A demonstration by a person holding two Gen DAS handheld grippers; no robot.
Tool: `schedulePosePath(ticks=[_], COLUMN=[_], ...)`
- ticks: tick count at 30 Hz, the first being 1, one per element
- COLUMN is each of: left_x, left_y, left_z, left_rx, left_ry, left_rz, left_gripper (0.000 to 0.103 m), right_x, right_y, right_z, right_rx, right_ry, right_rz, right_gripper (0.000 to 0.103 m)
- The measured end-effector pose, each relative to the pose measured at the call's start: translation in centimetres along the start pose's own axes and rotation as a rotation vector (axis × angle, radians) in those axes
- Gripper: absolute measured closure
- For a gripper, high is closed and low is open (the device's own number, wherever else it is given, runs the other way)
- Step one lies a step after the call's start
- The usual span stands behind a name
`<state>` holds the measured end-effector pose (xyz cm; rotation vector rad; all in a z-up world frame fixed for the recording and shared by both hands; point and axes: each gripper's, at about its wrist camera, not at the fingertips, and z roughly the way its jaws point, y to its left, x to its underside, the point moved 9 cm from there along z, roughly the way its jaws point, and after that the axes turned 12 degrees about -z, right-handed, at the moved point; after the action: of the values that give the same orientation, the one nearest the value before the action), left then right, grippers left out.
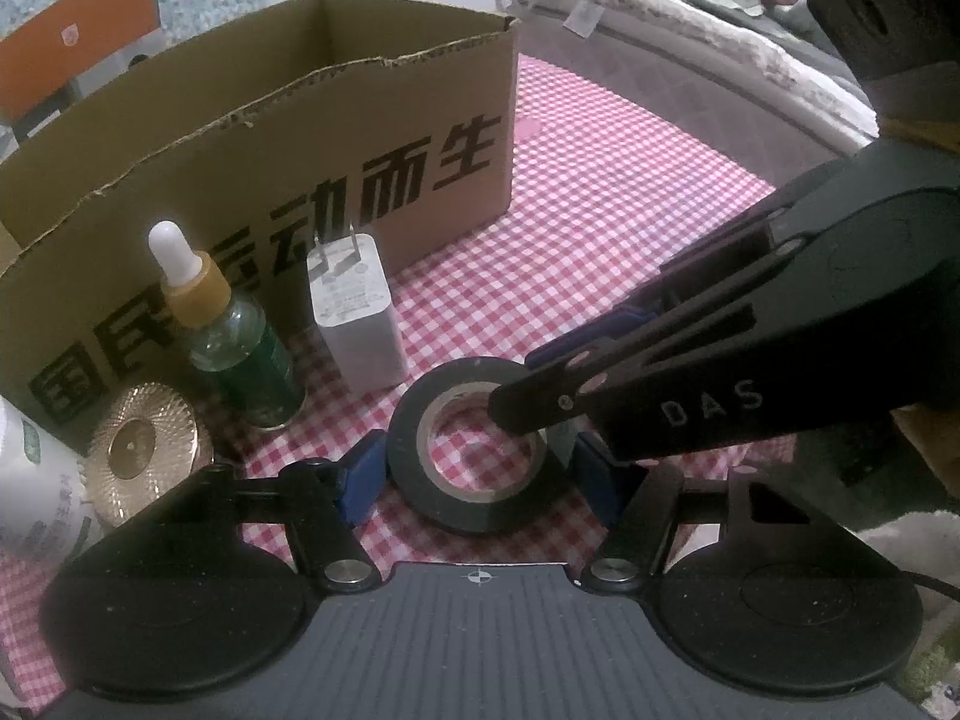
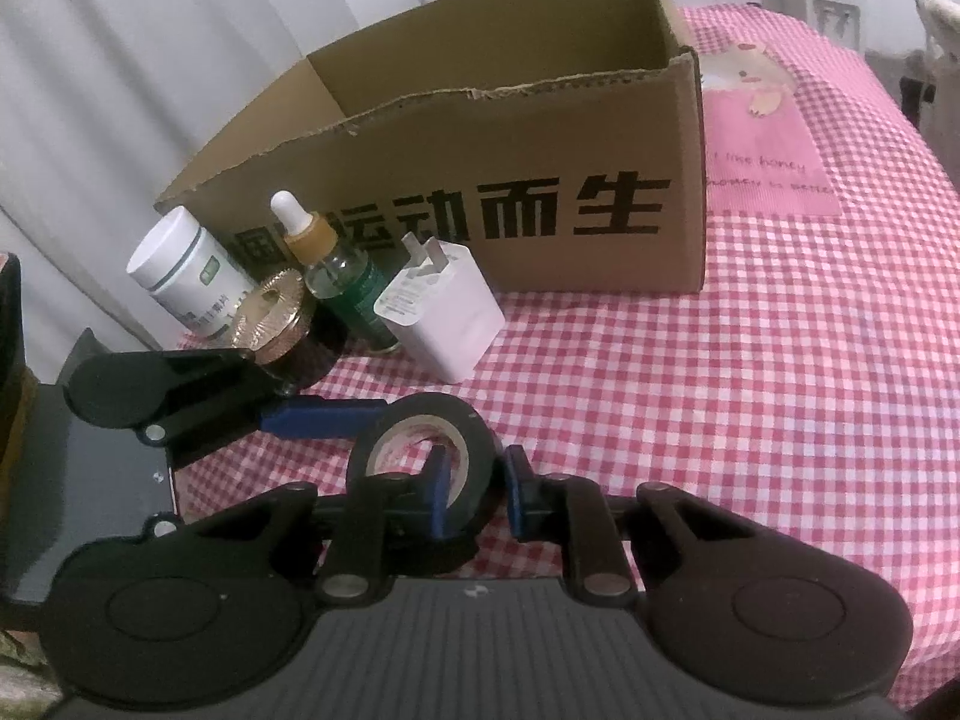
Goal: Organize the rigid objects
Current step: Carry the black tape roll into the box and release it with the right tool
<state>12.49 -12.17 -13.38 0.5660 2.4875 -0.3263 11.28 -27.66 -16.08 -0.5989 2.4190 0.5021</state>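
Note:
A black tape roll lies on the red-checked cloth. My left gripper straddles it. Its left blue pad is against the roll's side, and a thin gap shows at the right pad. My right gripper comes in from the right, one finger down in the roll's hole and the other outside. It is shut on the roll's wall. Behind stand a dropper bottle, a white charger plug, a gold-lidded jar and a white bottle.
An open cardboard box with black characters stands right behind the small items. A bed with blankets runs along the far right. An orange chair is behind the box. Checked cloth spreads to the right of the box.

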Motion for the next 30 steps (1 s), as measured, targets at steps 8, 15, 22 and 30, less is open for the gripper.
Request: schedulePosePath(ticks=[8,15,22,30], left_x=[-0.6,-2.7,-7.7,-14.8], left_y=[-0.5,-0.3,2.1,7.8], left_z=[-1.9,-6.0,-10.4,-9.0], left_rx=[-0.004,-0.026,-0.091,-0.121], left_ry=[-0.055,-0.165,-0.276,-0.193], left_rz=[0.010,0.020,0.040,-0.026], left_gripper=[0.037,0.037,0.037,0.037], right_x=[-0.4,-2.9,-9.1,-18.2], right_y=[0.7,2.4,4.6,4.4], right_z=[-1.9,-5.3,-8.5,-6.1], right_rx=[0.014,0.039,0.037,-0.025], right_ry=[-0.034,-0.107,-0.215,-0.182], right_rz=[-0.004,-0.060,-0.192,-0.279], right_gripper=[0.083,0.083,0.082,0.082])
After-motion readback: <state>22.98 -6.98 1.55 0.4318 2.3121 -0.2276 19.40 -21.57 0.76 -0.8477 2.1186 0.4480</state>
